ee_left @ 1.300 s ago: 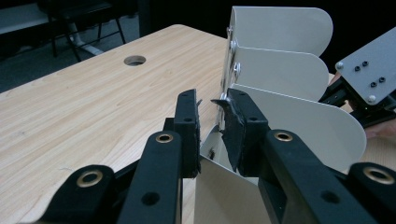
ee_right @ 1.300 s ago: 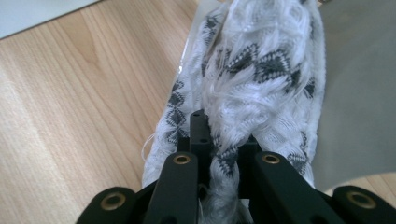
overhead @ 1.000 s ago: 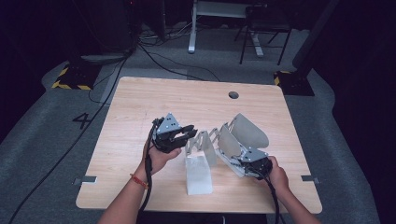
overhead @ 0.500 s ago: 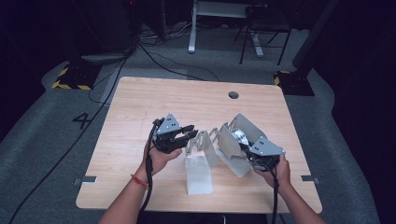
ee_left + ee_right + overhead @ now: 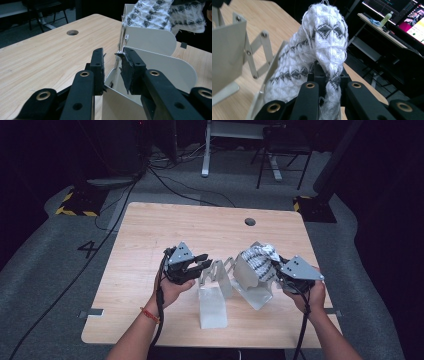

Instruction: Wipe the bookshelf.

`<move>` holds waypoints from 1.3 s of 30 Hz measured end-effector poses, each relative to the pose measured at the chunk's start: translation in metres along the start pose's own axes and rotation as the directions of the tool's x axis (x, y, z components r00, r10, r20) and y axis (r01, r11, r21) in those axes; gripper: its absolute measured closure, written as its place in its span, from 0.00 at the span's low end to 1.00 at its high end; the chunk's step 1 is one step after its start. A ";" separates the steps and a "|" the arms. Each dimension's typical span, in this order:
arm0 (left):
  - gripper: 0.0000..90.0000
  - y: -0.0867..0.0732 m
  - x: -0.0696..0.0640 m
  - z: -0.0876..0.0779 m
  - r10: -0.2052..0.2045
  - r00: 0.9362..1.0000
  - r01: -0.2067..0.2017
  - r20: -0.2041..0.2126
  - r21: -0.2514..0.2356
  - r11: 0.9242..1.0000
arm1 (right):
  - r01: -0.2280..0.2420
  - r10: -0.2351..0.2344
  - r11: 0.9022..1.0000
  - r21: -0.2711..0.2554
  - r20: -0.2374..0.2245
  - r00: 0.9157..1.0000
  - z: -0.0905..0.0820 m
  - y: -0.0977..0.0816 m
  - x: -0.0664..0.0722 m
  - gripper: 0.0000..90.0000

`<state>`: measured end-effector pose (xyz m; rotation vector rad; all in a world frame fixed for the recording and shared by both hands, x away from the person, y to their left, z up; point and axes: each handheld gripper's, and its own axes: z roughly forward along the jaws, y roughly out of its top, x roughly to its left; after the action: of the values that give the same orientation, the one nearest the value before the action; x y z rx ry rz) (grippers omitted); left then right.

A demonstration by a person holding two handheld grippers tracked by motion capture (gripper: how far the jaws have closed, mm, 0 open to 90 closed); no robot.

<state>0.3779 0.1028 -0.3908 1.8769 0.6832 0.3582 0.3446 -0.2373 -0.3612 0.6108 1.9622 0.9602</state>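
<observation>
Sock rises straight up from my right gripper, pinched tight between its closed jaws, its tail trailing into the rack that my partly open left gripper straddles.

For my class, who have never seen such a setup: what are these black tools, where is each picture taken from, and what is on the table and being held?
A person sits at a wooden table and holds a hand tool with two black jaws in each hand. One camera looks down from above; one more rides on each tool and looks along its jaws. On the table stands a pale metal rack of plates joined by scissor links. The right gripper is shut on a white knitted cloth with a dark pattern, lifted beside the rack. The left gripper has its jaws on either side of a plate's upper edge, with gaps showing.
</observation>
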 end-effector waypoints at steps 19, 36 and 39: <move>0.80 0.000 0.001 0.000 -0.001 1.000 0.001 0.005 -0.001 1.000 | 0.017 -0.003 0.979 0.203 -0.072 0.997 0.016 -0.076 0.031 0.95; 0.78 0.000 0.001 0.000 0.004 1.000 -0.004 0.014 0.006 1.000 | -0.017 0.102 0.966 0.257 -0.320 0.942 0.040 -0.100 0.053 0.93; 0.78 0.000 0.001 0.000 0.004 1.000 -0.004 0.017 0.007 1.000 | 0.003 0.089 0.970 0.243 -0.368 0.926 0.033 -0.097 0.055 0.93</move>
<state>0.3790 0.1036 -0.3906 1.8867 0.6698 0.3422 0.3385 -0.2417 -0.4772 0.6415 2.4433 0.9245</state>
